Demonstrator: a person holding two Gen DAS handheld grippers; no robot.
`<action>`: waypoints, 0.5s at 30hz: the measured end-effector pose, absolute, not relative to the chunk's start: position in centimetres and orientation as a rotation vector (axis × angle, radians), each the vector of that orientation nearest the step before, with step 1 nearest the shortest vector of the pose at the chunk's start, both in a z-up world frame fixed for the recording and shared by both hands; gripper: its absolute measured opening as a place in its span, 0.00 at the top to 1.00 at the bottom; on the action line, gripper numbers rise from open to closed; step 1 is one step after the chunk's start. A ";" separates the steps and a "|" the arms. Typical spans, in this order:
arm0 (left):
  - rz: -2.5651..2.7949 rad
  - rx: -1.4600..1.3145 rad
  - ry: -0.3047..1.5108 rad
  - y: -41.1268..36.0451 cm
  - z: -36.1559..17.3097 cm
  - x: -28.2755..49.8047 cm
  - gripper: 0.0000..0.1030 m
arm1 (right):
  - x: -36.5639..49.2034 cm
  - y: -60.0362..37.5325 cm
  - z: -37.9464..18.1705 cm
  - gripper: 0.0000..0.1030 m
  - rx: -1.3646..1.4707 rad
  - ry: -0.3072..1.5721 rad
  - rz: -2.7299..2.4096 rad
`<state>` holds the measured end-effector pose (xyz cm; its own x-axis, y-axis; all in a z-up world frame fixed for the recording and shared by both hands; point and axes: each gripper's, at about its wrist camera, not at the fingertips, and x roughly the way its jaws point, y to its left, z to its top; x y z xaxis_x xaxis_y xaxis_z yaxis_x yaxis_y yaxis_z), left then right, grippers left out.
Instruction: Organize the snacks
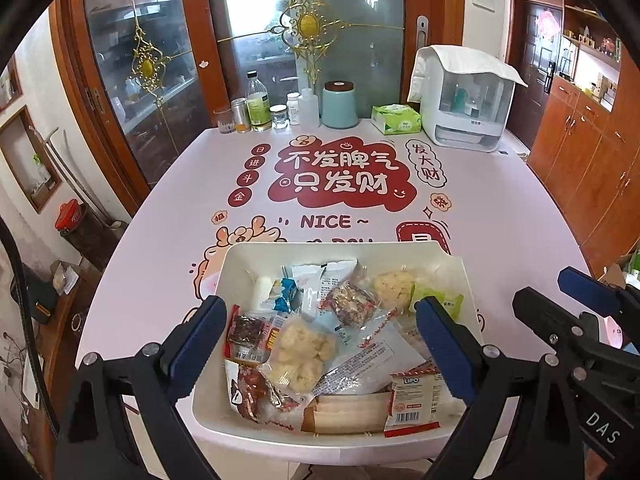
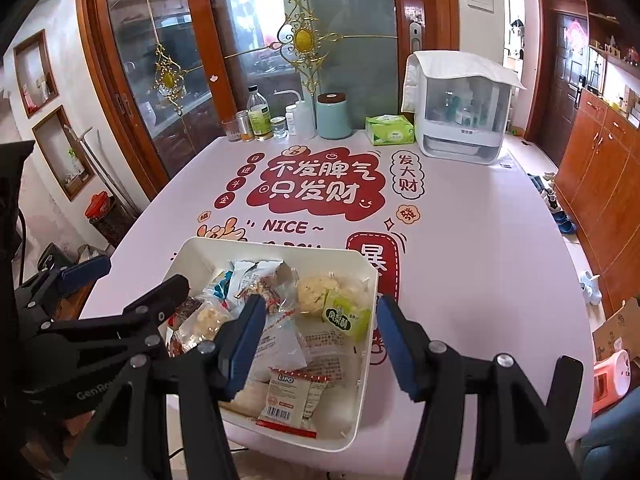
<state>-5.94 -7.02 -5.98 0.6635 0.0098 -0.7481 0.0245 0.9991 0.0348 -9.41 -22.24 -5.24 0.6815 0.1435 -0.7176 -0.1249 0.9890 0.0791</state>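
I've got both grippers hovering over the white snack bin (image 1: pixel 240 258) at the near edge of the table (image 1: pixel 480 208), L gripper (image 1: pixel 320 344) spread wide w/ nothing btwn its pads, R gripper (image 2: pixel 322 344) same, straddling the bin's right wall. Snacks are all piled inside: LIPO pack (image 1: pixel 412 400), green pastry pack (image 2: pixel 346 316), puffed-rice bags. Risk imo: crinkly wrappers overlap, so a pinch may drag two, or nudge the bin off the edge
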 end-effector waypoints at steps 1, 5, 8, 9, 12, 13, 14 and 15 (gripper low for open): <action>-0.008 0.043 0.847 -7.1 -6.0 -5.9 0.07 | -9.5 -22.3 -5.2 0.43 0.026 0.806 0.149; -0.008 0.042 0.851 -7.2 -6.1 -5.7 0.07 | -9.3 -22.3 -5.3 0.43 0.024 0.810 0.148; -0.012 0.042 0.854 -7.4 -6.1 -5.6 0.07 | -9.1 -22.5 -5.4 0.43 0.028 0.815 0.144; -0.014 0.042 0.855 -7.4 -6.1 -5.6 0.07 | -9.0 -22.6 -5.4 0.43 0.030 0.816 0.143; -0.020 0.044 0.860 -7.6 -6.1 -5.4 0.07 | -8.7 -23.0 -5.5 0.43 0.034 0.819 0.140; -0.023 0.046 0.862 -7.6 -6.2 -5.4 0.07 | -8.7 -23.2 -5.6 0.43 0.036 0.820 0.139; -0.024 0.046 0.865 -7.7 -6.2 -5.3 0.07 | -8.6 -23.2 -5.6 0.43 0.039 0.822 0.137; -0.026 0.046 0.867 -7.7 -6.2 -5.2 0.07 | -8.6 -23.3 -5.6 0.43 0.039 0.823 0.136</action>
<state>-5.24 -7.68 -6.24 0.6470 -0.0040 -0.7624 0.0416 0.9987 0.0301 -8.61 -23.30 -5.59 0.6718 0.1361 -0.7281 -0.1056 0.9905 0.0876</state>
